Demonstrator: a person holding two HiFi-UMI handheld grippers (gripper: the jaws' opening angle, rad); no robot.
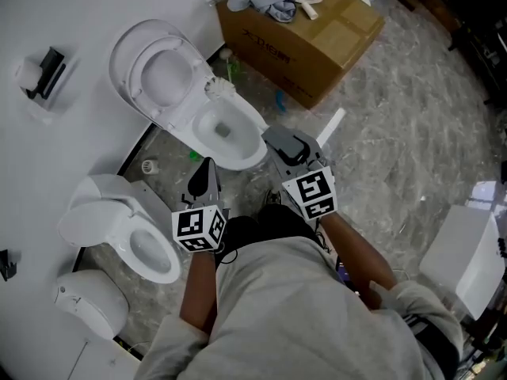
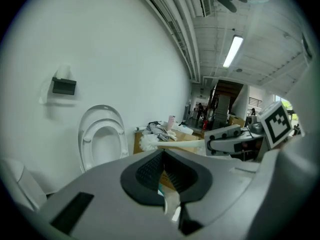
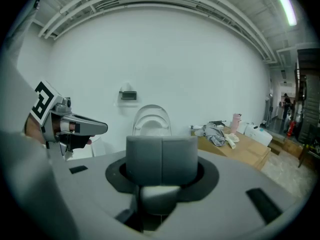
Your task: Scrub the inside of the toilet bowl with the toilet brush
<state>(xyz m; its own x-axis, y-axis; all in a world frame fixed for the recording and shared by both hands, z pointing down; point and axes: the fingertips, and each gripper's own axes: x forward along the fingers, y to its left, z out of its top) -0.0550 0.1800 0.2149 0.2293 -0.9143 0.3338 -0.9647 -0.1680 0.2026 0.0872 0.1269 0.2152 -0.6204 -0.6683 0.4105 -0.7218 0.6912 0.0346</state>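
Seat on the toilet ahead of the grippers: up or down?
Up: seat and lid stand back against the wall, bowl exposed.

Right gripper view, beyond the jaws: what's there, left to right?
left gripper → toilet with its lid raised → cardboard box

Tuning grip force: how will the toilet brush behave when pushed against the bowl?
The toilet brush handle looks straight and thin, so probably stiff and light. Its bristle head looks fluffy, so it should give under pressure. Held well away from the head by the right gripper, it may twist in the jaws when pushed.
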